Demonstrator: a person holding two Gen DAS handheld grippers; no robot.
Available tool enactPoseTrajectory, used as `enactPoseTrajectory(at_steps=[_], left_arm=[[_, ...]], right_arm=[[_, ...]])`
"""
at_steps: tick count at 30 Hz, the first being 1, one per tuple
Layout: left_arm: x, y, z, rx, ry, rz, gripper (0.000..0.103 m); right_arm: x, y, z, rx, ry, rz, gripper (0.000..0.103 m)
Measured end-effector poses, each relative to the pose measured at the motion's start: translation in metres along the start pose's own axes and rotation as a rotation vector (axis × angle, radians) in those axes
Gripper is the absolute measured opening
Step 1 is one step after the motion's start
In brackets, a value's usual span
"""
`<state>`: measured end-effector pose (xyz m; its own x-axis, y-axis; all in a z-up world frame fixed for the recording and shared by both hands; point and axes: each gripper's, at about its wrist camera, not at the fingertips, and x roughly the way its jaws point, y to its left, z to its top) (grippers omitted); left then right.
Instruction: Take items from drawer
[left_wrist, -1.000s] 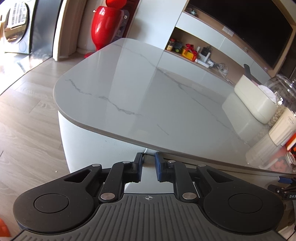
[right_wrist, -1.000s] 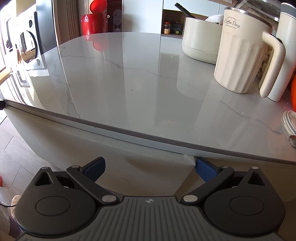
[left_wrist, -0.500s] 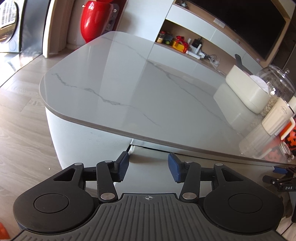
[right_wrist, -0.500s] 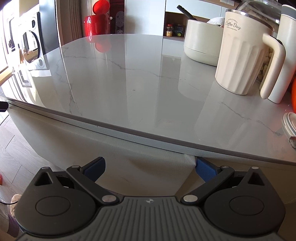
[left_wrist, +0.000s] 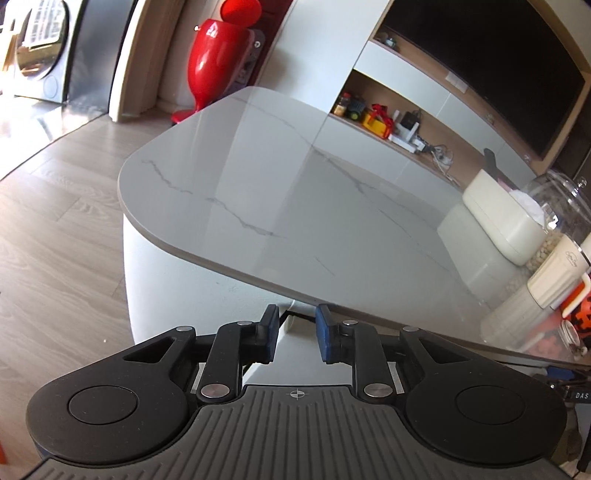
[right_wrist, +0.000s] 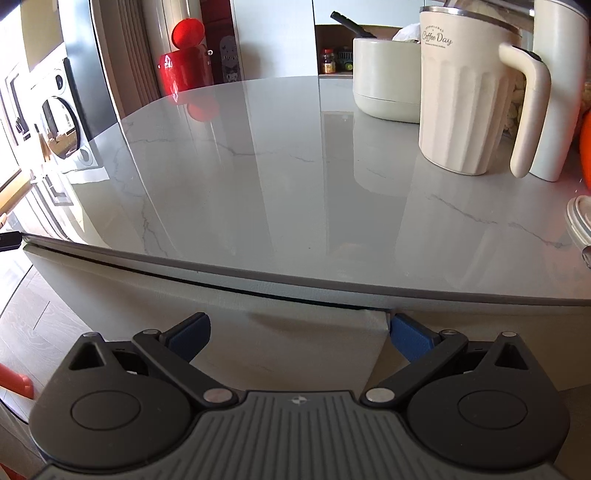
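Note:
A pale drawer front (right_wrist: 295, 332) sits just under the rim of the marble tabletop (right_wrist: 277, 184). My right gripper (right_wrist: 301, 334) is open wide close before it. Its left pad is in front of the panel and its right pad is just past the panel's right edge. In the left wrist view, my left gripper (left_wrist: 296, 320) is at the drawer's left end (left_wrist: 295, 354), below the table rim (left_wrist: 258, 280). Its jaws are closing, with the drawer's upper corner in the narrow gap between the pads. No pad visibly presses on it. The drawer's contents are hidden.
A cream "Coffee Day" mug (right_wrist: 461, 110), a cream tub (right_wrist: 384, 88) and a tall white jug (right_wrist: 557, 74) crowd the table's right side. A glass jar (left_wrist: 561, 206) stands among them. A red vase (left_wrist: 218, 62) stands on the wooden floor (left_wrist: 55, 240) beyond.
The left jaws went from nearly shut to wide apart, then narrowed again to a small gap. The right gripper has stayed wide open in the same place.

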<state>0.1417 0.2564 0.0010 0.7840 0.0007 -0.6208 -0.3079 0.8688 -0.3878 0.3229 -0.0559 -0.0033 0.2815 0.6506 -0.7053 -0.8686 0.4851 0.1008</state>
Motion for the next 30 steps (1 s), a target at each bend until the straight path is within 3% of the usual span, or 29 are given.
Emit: enactPoseTrajectory(at_steps=[8, 11, 13, 15, 19, 21, 24, 27, 30], left_arm=[[0.009, -0.007, -0.003, 0.022, 0.027, 0.012, 0.029], [0.008, -0.009, -0.003, 0.03, 0.037, -0.014, 0.041], [0.007, -0.013, -0.005, 0.054, 0.043, -0.03, 0.054], [0.006, -0.017, -0.007, 0.083, 0.047, -0.027, 0.056], [0.0, -0.016, -0.009, 0.079, 0.057, -0.032, 0.054], [-0.014, -0.023, -0.012, 0.119, 0.004, 0.009, 0.042], [-0.032, -0.052, -0.019, 0.184, -0.08, 0.033, 0.041], [-0.016, -0.085, -0.027, 0.173, -0.011, 0.004, 0.041], [-0.007, -0.119, -0.039, 0.223, -0.007, -0.025, 0.041]], right_arm=[[0.004, 0.0, 0.002, 0.012, 0.006, -0.012, 0.103], [0.003, 0.005, -0.001, -0.022, 0.009, -0.022, 0.103], [0.003, 0.008, -0.001, -0.031, 0.012, -0.027, 0.103], [0.003, 0.015, 0.001, -0.033, 0.016, -0.028, 0.103], [0.001, 0.02, 0.0, -0.064, 0.022, -0.021, 0.103], [-0.002, 0.021, -0.001, -0.071, 0.032, -0.013, 0.103], [-0.016, 0.029, 0.006, -0.002, -0.027, -0.007, 0.103], [-0.011, 0.057, 0.014, 0.063, -0.055, -0.028, 0.103], [0.011, 0.085, 0.015, 0.167, -0.045, -0.063, 0.103]])
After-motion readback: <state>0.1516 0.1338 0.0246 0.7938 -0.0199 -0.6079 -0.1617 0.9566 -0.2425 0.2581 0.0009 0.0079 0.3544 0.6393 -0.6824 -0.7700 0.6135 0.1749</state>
